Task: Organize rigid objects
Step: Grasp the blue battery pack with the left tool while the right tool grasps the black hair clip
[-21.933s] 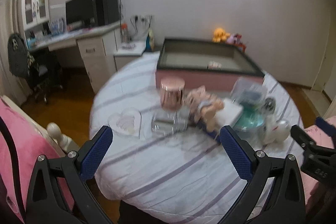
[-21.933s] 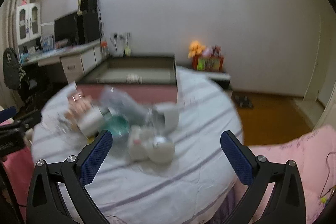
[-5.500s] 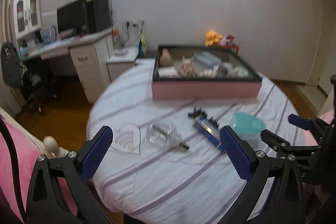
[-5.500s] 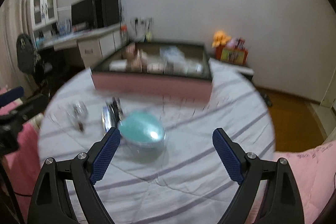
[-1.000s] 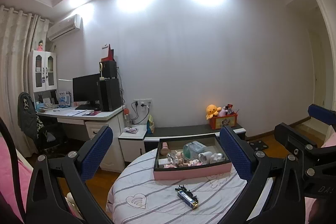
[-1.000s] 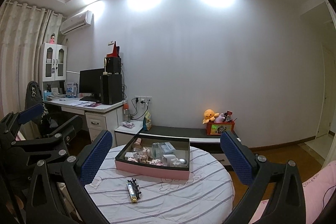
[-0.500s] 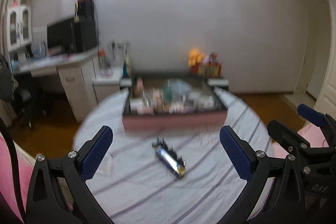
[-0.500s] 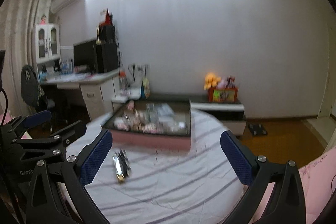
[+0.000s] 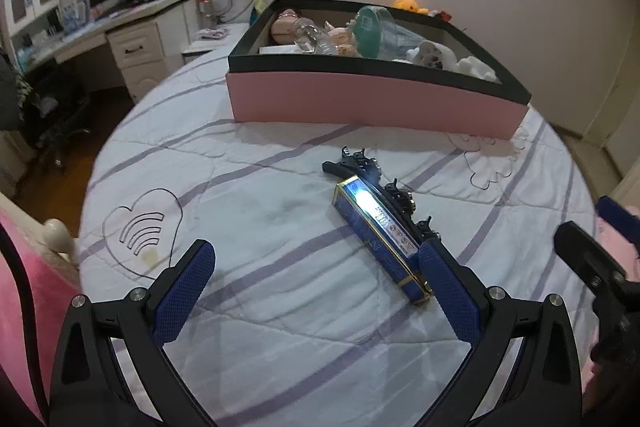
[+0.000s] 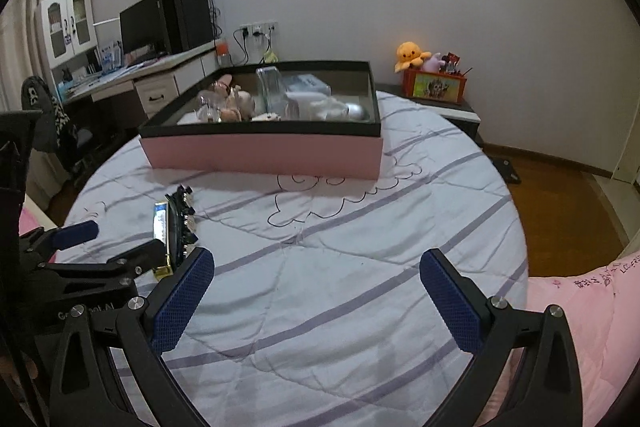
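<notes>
A long blue box (image 9: 380,231) lies slantwise on the striped quilt (image 9: 260,219), with a black toothed clip (image 9: 360,165) along its far side. My left gripper (image 9: 316,291) is open and low over the quilt; the box's near end sits just inside its right finger (image 9: 448,291). In the right wrist view the blue box (image 10: 160,227) and clip (image 10: 185,213) lie at the left, beside the left gripper (image 10: 104,251). My right gripper (image 10: 316,301) is open over bare quilt, holding nothing. The pink box (image 9: 376,103) behind holds several items.
A desk with a monitor (image 10: 144,27), a chair (image 10: 48,119) and a low cabinet with an orange plush (image 10: 412,55) line the walls. A pink blanket (image 10: 580,307) lies at the right. A white bedpost knob (image 9: 56,231) stands at the left. Wooden floor (image 10: 560,211) surrounds the bed.
Both grippers have dropped and come closer to the quilt. The blue box and clip, mid-bed half a second ago, are now right by the left gripper's right finger.
</notes>
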